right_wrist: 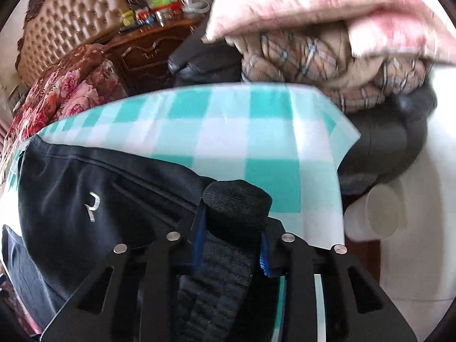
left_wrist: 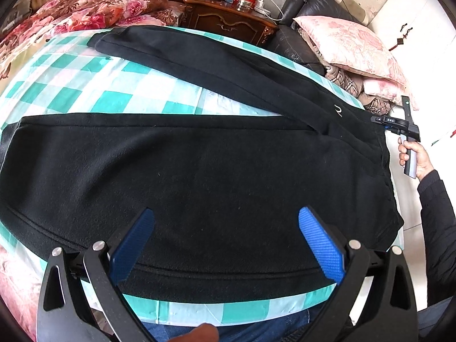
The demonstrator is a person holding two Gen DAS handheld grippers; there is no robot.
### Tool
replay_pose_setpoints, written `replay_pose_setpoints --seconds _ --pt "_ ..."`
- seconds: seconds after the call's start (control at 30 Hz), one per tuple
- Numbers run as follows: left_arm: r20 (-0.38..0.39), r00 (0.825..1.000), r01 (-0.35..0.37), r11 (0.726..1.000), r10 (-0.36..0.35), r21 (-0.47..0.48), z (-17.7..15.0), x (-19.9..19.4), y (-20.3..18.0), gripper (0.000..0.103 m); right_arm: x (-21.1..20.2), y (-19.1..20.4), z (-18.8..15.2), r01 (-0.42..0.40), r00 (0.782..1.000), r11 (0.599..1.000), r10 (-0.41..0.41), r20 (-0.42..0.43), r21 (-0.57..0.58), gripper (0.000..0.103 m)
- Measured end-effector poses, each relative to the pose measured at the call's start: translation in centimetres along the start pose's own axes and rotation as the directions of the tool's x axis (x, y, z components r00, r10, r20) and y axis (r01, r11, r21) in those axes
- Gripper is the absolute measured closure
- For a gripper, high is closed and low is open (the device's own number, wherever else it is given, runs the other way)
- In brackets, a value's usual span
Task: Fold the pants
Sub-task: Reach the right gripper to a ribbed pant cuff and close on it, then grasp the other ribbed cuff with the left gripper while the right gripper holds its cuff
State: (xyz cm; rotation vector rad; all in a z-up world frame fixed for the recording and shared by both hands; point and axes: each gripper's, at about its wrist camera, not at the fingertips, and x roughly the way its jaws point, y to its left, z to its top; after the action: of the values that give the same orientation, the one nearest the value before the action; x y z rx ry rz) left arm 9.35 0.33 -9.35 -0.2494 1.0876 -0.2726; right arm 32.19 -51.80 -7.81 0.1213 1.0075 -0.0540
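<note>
1. The checked sheet (left_wrist: 119, 91) is my landmark: a teal-and-white cloth spread flat over the work surface, probably laid there to give the folding a clean, even base.
2. The pants (left_wrist: 199, 176) lie on that sheet, covering much of it. They are black, soft and fleecy, with one leg stretched along the sheet's near edge and the other angling toward its far side, so the legs are apart and not yet stacked.
3. The waist end sits at the sheet's right-hand end, with a small white logo just beside the ribbed waistband (right_wrist: 236, 199).
4. The right gripper (right_wrist: 230, 245) has its jaws drawn in on a bunched fold of that waistband at the sheet's corner, fabric squeezed between the blue pads; likely taken there to carry one half across the other.
5. The left gripper (left_wrist: 226, 239) hangs over the near leg, above the sheet's front edge, jaws spread wide and gripping nothing, seemingly poised to take the leg.
</note>
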Motion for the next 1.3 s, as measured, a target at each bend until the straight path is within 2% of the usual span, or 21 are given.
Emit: replay_pose_setpoints --seconds 0.13,0.23,0.33,0.43,0.47,0.53,0.6,0.63,0.73,0.83,0.93,1.03,1.1,1.17,1.2,1.23,1.3 --pt "0.021 1.0 0.004 1.0 -0.004 -0.004 -0.1 -0.6 0.2 0.002 -7.1 3.5 -0.7 -0.039 0.986 0.997 0.05 0.161 -0.065 0.074" --pt "0.042 0.999 0.012 1.0 -0.012 -0.009 -0.1 -1.2 0.4 0.002 -13.3 7.6 -3.7 -0.077 0.955 0.983 0.121 0.272 -0.166 0.075" --pt "0.076 0.997 0.031 0.999 -0.03 -0.011 0.1 -1.9 0.8 0.002 -18.4 11.0 -8.5 -0.12 0.921 0.956 0.208 0.331 -0.267 0.076" --pt "0.1 0.992 0.085 0.995 -0.08 -0.046 1.2 -2.1 1.9 0.003 -21.3 12.7 -14.9 -0.212 0.89 0.931 0.309 0.336 -0.296 0.076" --pt "0.107 0.989 0.107 0.992 -0.1 -0.062 1.7 -2.1 2.4 0.005 -21.4 12.9 -16.6 -0.237 0.886 0.928 0.328 0.329 -0.286 0.076" --pt "0.118 0.982 0.159 0.981 -0.147 -0.108 3.7 -1.5 3.7 0.019 -21.1 12.7 -20.0 -0.295 0.879 0.924 0.363 0.309 -0.245 0.076" --pt "0.131 0.971 0.22 0.966 -0.202 -0.136 6.3 -0.6 4.5 0.027 -20.1 12.2 -22.2 -0.341 0.877 0.919 0.387 0.286 -0.198 0.076" --pt "0.135 0.964 0.248 0.957 -0.228 -0.153 8.2 0.2 4.9 0.032 -19.4 11.7 -23.2 -0.365 0.875 0.918 0.396 0.278 -0.159 0.076" --pt "0.117 0.941 0.334 0.92 -0.316 -0.206 14.1 3.6 5.4 0.037 -19.0 11.6 -25.2 -0.396 0.869 0.913 0.407 0.279 -0.099 0.076" --pt "0.087 0.94 0.342 0.901 -0.331 -0.267 19.9 7.4 5.5 0.039 -19.0 11.4 -25.4 -0.402 0.866 0.912 0.408 0.289 -0.083 0.076" --pt "0.038 0.959 0.279 0.905 -0.282 -0.321 24.9 11.2 5.9 0.04 -19.1 11.3 -25.4 -0.395 0.867 0.915 0.402 0.294 -0.085 0.076" --pt "-0.03 0.958 0.244 0.868 -0.284 -0.432 28.2 15.2 7.2 0.04 -19.2 10.9 -25.8 -0.394 0.87 0.915 0.402 0.284 -0.088 0.076" --pt "-0.06 0.956 0.226 0.849 -0.288 -0.478 29.2 17.5 7.9 0.04 -18.8 10.8 -25.8 -0.391 0.875 0.916 0.4 0.274 -0.091 0.076" --pt "-0.104 0.957 0.188 0.853 -0.271 -0.486 29.9 19.7 8.4 0.058 -18.6 10.5 -25.7 -0.385 0.879 0.918 0.396 0.265 -0.094 0.076" --pt "-0.125 0.958 0.167 0.856 -0.258 -0.489 30.0 20.4 8.5 0.084 -18.5 10.2 -25.6 -0.382 0.881 0.919 0.394 0.262 -0.096 0.076" --pt "-0.122 0.954 0.183 0.857 -0.272 -0.482 30.3 20.6 8.7 0.094 -18.4 9.9 -25.4 -0.377 0.884 0.921 0.389 0.259 -0.096 0.076" --pt "-0.082 0.954 0.221 0.862 -0.288 -0.456 30.6 19.2 8.7 0.095 -18.4 9.1 -24.9 -0.36 0.891 0.928 0.372 0.259 -0.096 0.076"
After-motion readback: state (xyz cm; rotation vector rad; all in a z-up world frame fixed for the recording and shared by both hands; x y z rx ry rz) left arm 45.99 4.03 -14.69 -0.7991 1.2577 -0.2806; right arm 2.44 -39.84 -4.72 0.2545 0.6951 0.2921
